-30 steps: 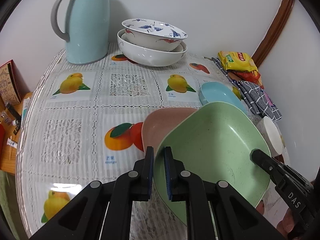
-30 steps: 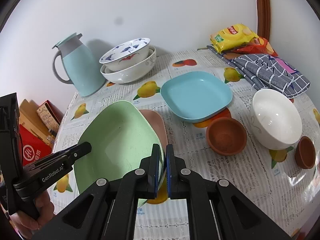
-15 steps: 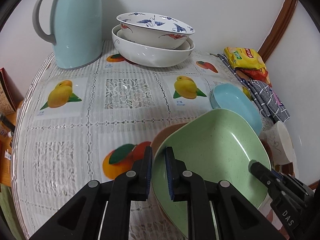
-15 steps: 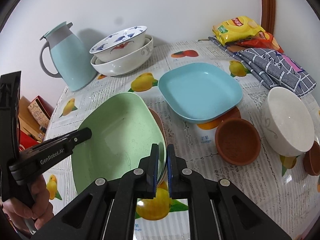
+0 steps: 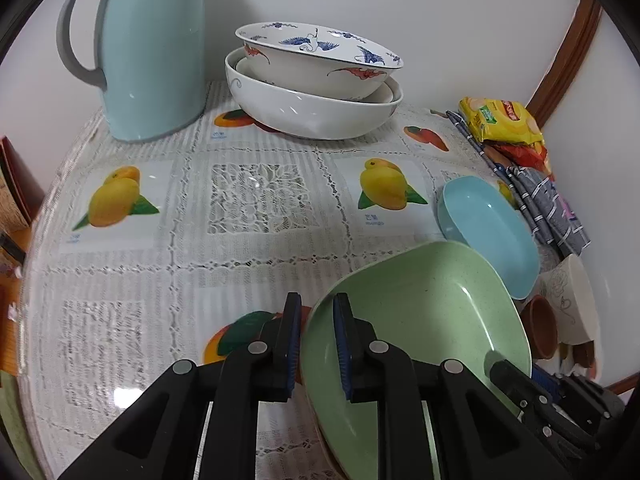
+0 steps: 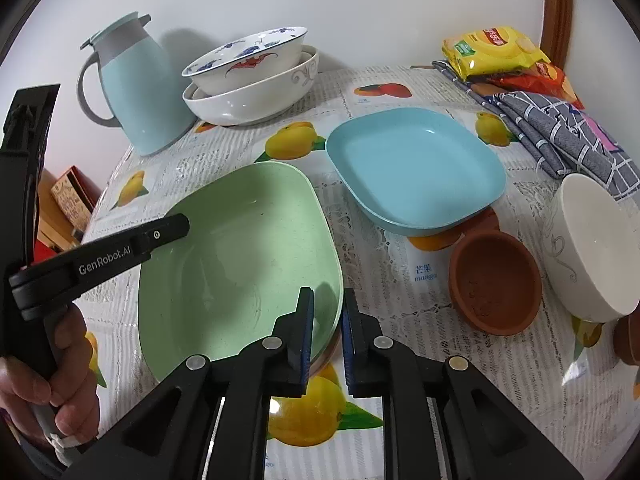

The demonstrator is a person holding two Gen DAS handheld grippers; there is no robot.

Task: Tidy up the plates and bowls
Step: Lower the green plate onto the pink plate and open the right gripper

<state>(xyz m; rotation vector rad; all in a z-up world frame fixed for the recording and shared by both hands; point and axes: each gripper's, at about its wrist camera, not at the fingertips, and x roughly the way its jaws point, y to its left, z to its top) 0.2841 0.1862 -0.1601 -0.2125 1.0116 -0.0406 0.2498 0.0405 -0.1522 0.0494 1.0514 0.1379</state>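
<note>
Now the green plate (image 6: 240,256) is seen lying low over a pinkish-brown plate (image 6: 330,350), of which only a thin edge shows beneath its rim at 5 o'clock in the right wrist view. A second ago the green plate was held tilted and clear of that pink plate; it has since been brought down onto it, so the two appear nested.

The right gripper (image 6: 326,330) is seen with its jaws opening, the green plate's rim between them but no longer pinched; a gap shows on either side of the rim. The left gripper (image 5: 316,344) is likewise opening at the plate's opposite edge, the rim between its blue pads (image 5: 342,344) with daylight around it. A hand (image 6: 48,384) is seen around the left gripper's handle at 8 o'clock.

This is judged to be the release after stacking: one plate pair is done. A blue plate (image 6: 416,168) is left at 1 o'clock, partly over a terracotta dish, with a terracotta bowl (image 6: 494,282) and a white bowl (image 6: 592,244) at 3 o'clock, not yet sorted. Two large bowls (image 6: 252,76) are already nested at 11 o'clock beside a pale blue jug (image 6: 136,84).
</note>
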